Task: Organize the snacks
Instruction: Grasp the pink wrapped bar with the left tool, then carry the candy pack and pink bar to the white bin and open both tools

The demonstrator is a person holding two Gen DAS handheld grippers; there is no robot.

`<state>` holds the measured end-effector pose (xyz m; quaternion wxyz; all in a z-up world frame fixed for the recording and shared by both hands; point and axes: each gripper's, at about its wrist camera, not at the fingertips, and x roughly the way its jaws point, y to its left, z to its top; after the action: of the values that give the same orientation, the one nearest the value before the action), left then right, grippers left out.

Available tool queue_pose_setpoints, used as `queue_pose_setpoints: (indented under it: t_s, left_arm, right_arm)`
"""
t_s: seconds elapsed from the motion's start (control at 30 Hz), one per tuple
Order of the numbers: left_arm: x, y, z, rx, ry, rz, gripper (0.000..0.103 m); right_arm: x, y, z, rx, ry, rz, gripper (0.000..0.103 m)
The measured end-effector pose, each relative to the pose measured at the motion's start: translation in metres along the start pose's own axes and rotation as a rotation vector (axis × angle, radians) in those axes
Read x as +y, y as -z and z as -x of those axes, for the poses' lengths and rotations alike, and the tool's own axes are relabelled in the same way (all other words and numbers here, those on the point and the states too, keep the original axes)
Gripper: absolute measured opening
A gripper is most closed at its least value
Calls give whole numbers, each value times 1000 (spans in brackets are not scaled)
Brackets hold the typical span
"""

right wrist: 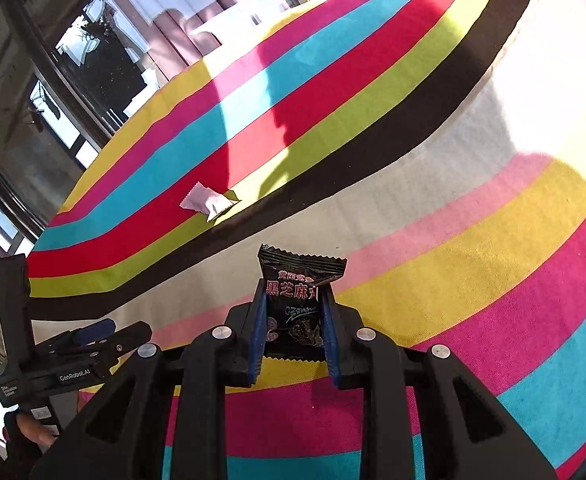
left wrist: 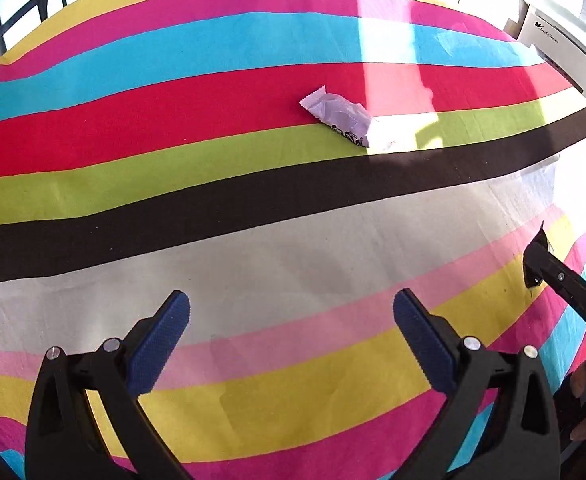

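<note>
A pale lilac snack packet [left wrist: 339, 118] lies on the striped cloth, across the red and lime stripes, partly in sunlight; the right wrist view shows the lilac packet [right wrist: 209, 201] farther off to the left. My left gripper [left wrist: 291, 308] hangs open above the white and pink stripes, well short of that packet, with nothing between its blue pads. My right gripper [right wrist: 293, 300] is shut on a black snack packet [right wrist: 299, 280] with Chinese lettering, held upright above the cloth. In the left wrist view the right gripper [left wrist: 535, 258] shows at the right edge.
The striped tablecloth [left wrist: 213, 208] covers the whole table. A white appliance [left wrist: 553, 40] stands beyond the far right edge. Dark window frames [right wrist: 53, 92] run along the far left side. A hand [right wrist: 33, 434] holds the left gripper's body [right wrist: 69, 356] at the lower left.
</note>
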<state>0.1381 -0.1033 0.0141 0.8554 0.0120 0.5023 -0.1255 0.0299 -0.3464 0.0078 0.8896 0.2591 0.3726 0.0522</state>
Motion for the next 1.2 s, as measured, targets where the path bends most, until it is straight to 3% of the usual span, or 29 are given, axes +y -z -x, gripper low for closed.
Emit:
queue_pose_setpoints:
  t_s: [0.17, 0.27, 0.47, 0.53, 0.57, 0.6, 0.63, 0.67, 0.93, 1.2]
  left_arm:
    - [-14, -63, -27, -37, 42, 230, 102]
    - [-22, -92, -44, -68, -33, 291, 102]
    - [-22, -121, -82, -23, -149, 384, 101]
    - [-31, -121, -84, -37, -201, 325, 94]
    - [-37, -119, -83, -51, -224, 272, 72]
    - [-42, -115, -79, -72, -217, 222, 57]
    - [-45, -110, -76, -80, -201, 182, 35]
    - [-46, -105, -73, -85, -185, 150, 23]
    - [-23, -30, -28, -163, -110, -1, 22]
    - [29, 55, 38, -191, -57, 46, 22]
  right_arm:
    - [-1, 1, 0, 1, -8, -4, 25]
    - [-3, 1, 0, 1, -8, -11, 25]
    - [-4, 2, -1, 1, -8, -18, 25]
    - [-3, 2, -1, 1, -7, -21, 25]
    - [-3, 2, -1, 1, -7, -22, 25]
    - [-2, 2, -1, 0, -7, -22, 25]
    - [-2, 2, -1, -1, -8, -22, 25]
    - [-2, 1, -2, -2, -9, -23, 25]
    - [0, 3, -2, -1, -3, -25, 25]
    - [1, 2, -3, 0, -2, -25, 25]
